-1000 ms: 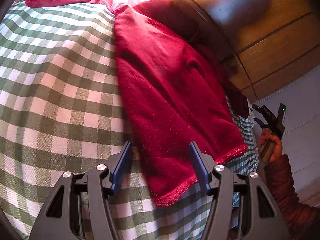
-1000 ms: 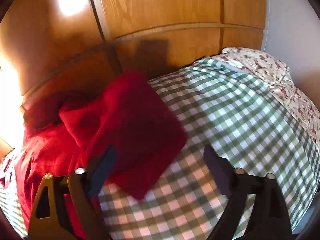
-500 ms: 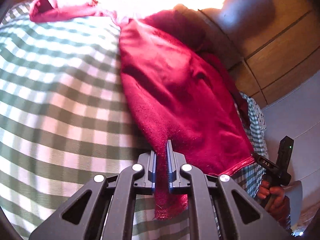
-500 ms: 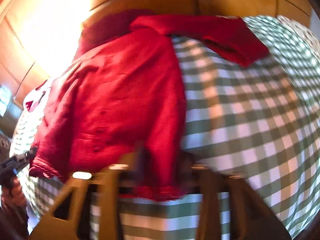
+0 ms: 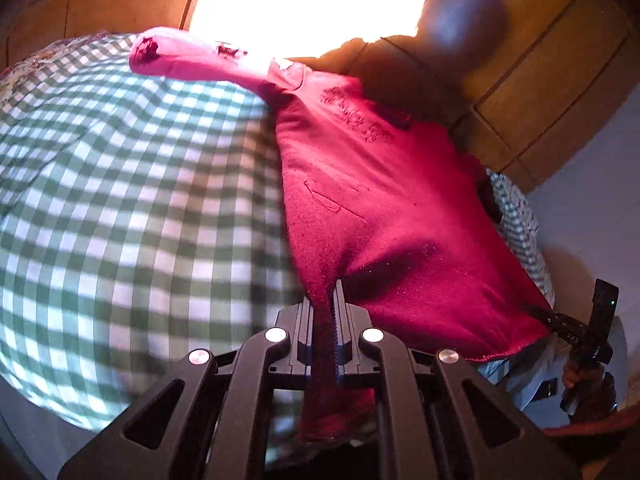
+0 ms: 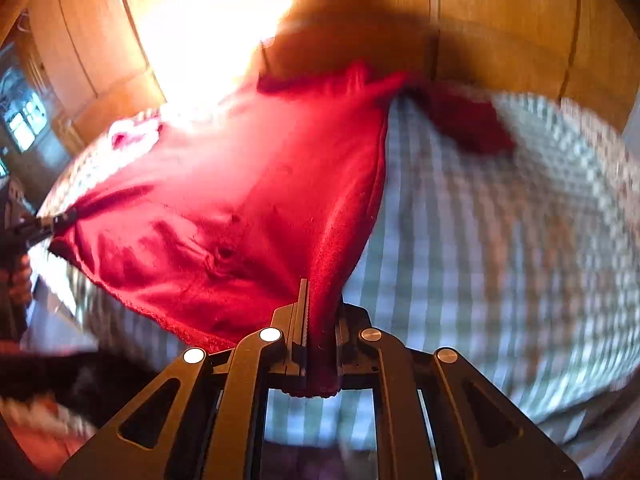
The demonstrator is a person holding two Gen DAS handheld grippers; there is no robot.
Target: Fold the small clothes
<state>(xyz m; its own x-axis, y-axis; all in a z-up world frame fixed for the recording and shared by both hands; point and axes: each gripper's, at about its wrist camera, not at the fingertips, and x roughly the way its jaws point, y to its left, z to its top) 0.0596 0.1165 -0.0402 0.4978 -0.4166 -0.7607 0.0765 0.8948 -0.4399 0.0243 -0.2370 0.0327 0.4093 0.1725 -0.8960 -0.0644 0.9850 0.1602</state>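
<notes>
A red long-sleeved garment (image 5: 380, 208) lies stretched over the green-checked bedcover (image 5: 120, 200). My left gripper (image 5: 326, 300) is shut on one bottom corner of its hem. My right gripper (image 6: 320, 304) is shut on the other bottom corner of the garment (image 6: 240, 208). Each gripper shows in the other's view, the right one (image 5: 560, 324) at the garment's far corner and the left one (image 6: 60, 218) likewise. The hem is pulled taut between them and lifted a little. One sleeve (image 5: 180, 56) trails toward the headboard.
A wooden panelled headboard (image 5: 540, 80) stands behind the bed, with strong glare (image 5: 304, 4) on it. A floral pillow (image 5: 24, 64) lies at the far left edge. A white wall (image 5: 592, 208) is on the right. The person's hand (image 5: 580, 376) holds the right gripper.
Both grippers went from open to shut on the garment's bottom corners. They have since lifted and pulled the hem taut toward the bed's edge.
</notes>
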